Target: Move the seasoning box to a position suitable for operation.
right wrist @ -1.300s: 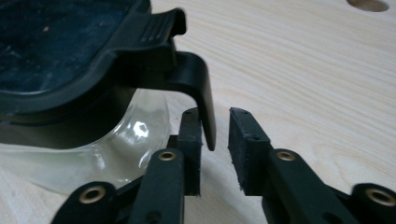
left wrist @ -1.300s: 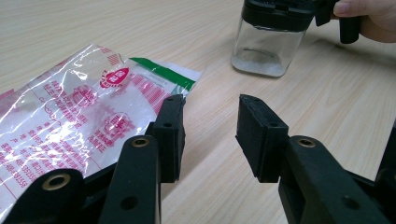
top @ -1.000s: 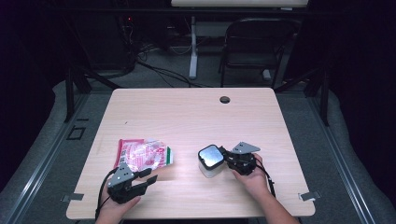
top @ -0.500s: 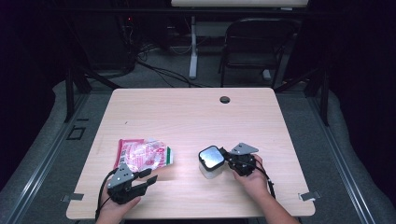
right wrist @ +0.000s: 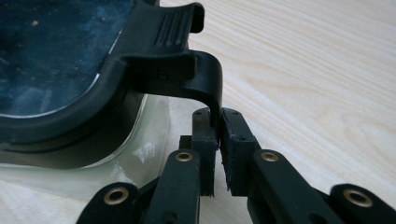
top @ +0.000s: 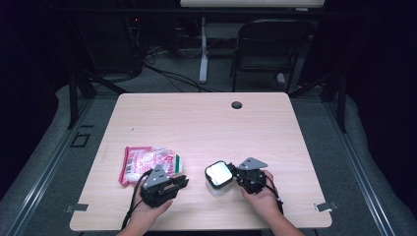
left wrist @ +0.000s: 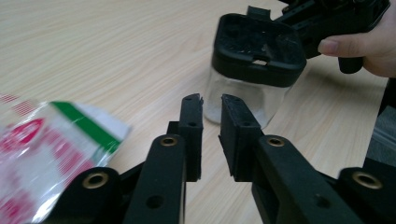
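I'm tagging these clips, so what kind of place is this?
Probably a lab or office recording bay: a lone wooden table on grey carpet, a folding chair behind it, and loose cables across the floor.

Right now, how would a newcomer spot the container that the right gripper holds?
On the wooden table, look near the front edge, right of centre. There stands a clear container with a black clip lid, its latch pinched in the right gripper; the neighbouring packet is flat, red and white.
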`<move>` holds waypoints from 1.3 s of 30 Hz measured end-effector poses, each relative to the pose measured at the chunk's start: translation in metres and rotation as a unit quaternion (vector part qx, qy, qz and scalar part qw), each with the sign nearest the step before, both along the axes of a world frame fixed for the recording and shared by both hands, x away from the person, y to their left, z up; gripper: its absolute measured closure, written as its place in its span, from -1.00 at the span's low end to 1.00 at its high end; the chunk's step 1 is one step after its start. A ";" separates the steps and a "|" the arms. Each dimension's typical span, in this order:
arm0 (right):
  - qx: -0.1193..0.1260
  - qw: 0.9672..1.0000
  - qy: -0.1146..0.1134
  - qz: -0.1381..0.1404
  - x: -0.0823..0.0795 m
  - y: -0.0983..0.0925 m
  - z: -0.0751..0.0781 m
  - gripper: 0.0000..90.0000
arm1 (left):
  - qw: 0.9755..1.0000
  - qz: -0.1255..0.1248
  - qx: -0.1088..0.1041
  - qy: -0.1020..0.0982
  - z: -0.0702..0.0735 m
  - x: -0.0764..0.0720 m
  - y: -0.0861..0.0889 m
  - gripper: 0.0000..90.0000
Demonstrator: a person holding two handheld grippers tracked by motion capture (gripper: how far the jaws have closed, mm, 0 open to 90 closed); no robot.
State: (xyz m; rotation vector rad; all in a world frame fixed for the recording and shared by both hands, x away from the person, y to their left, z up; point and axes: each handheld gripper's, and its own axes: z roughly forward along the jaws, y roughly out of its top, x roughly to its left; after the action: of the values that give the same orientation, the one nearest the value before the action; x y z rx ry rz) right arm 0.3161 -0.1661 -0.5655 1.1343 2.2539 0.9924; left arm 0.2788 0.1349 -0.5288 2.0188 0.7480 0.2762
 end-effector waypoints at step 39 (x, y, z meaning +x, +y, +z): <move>0.082 0.996 0.011 0.030 -0.048 0.009 0.059 0.75 | 0.998 -0.038 0.054 0.015 -0.003 0.009 -0.012 0.96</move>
State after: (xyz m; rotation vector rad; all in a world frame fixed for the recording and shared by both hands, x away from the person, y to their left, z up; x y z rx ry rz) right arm 0.2685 -0.1573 -0.5069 1.1544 2.2699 1.2134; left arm 0.2881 0.1227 -0.5322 2.1528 0.6871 0.2469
